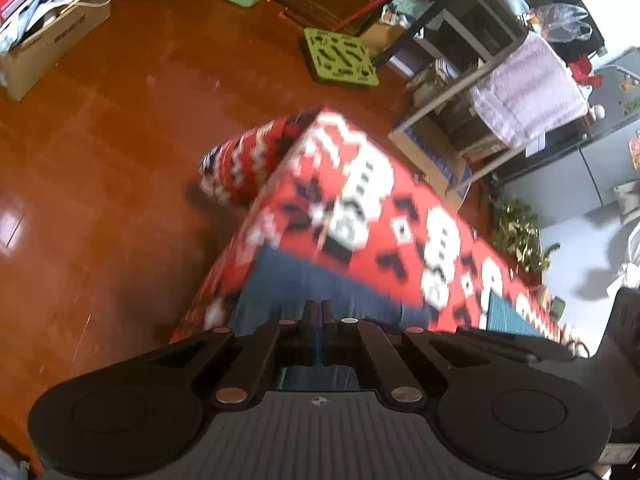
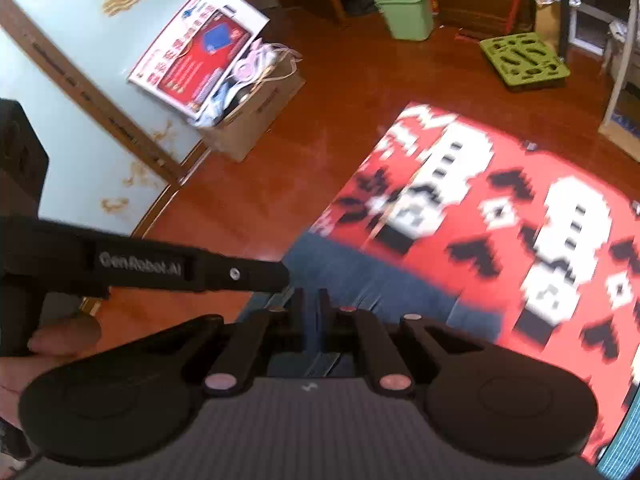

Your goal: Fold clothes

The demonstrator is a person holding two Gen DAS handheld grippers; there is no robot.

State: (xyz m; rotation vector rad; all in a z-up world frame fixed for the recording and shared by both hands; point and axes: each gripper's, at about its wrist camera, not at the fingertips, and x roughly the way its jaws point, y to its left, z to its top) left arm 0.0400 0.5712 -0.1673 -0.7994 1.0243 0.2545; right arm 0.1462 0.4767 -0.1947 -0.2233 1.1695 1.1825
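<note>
Fingers [image 1: 309,322] on my left gripper [image 1: 319,316] are pressed nearly together, pinching a fold of blue cloth [image 1: 320,284] low in the frame's centre. On my right gripper [image 2: 311,312] the fingers [image 2: 325,308] are drawn in the same way, with the same blue cloth [image 2: 360,276] caught between them. That cloth is dark denim-blue and faintly ribbed. It lies over a red blanket [image 1: 360,208] with a blocky white and black woven pattern, which fills the middle and right of both views. In the right view the other gripper's black handle crosses the left side, and its label [image 2: 140,270] reads "GenRobot.AI". A hand [image 2: 48,344] shows at the lower left edge. At the top stands a green plastic bin [image 2: 406,12], and a flat green perforated mat [image 2: 524,60] lies on the glossy reddish-brown floor [image 2: 320,92]. At upper left sits a cardboard box [image 2: 252,120], a red and white printed carton propped on it; its writing is too blurred to read.
</note>
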